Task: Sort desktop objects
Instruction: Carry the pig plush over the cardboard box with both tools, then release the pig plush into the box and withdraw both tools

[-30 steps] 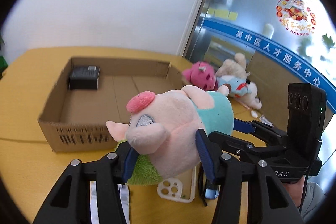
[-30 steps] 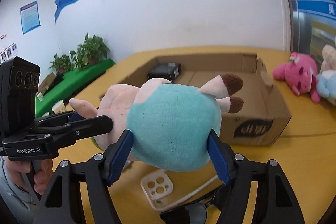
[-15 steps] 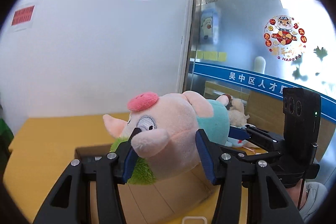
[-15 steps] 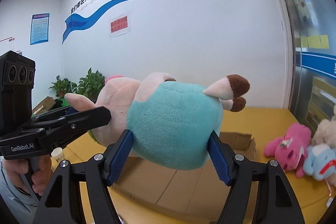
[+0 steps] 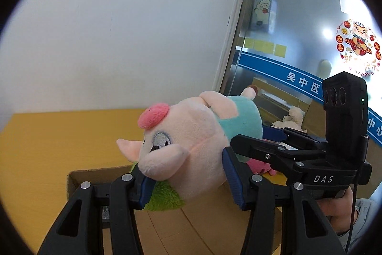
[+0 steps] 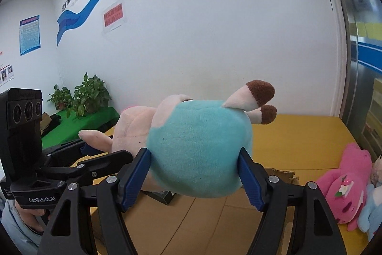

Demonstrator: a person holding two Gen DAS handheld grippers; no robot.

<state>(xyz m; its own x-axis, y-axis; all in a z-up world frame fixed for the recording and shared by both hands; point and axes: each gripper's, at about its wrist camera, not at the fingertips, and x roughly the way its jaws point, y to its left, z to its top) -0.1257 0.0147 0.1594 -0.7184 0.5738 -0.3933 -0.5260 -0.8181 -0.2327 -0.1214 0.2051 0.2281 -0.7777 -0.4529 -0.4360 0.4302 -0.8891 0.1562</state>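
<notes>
A pink plush pig (image 5: 191, 140) in a teal shirt is held in the air by both grippers. My left gripper (image 5: 188, 181) is shut on its head; a green fuzzy part (image 5: 164, 197) hangs under it. My right gripper (image 6: 195, 178) is shut on its teal body (image 6: 198, 154), brown-tipped feet pointing right. The open cardboard box (image 5: 100, 176) lies just below the pig, and its floor (image 6: 214, 219) shows under my right gripper. The other gripper shows in each view, the right one (image 5: 262, 138) and the left one (image 6: 93, 149).
A yellow table (image 5: 47, 147) carries the box. A magenta plush (image 6: 343, 188) and a pale blue plush (image 6: 370, 209) lie on the table at right. A black box (image 6: 162, 197) sits inside the carton. White wall behind, glass door at right, potted plants (image 6: 81, 97) at left.
Both grippers lifted the pig off the table and carried it forward over the cardboard box. The phone case and glasses have left the views.
</notes>
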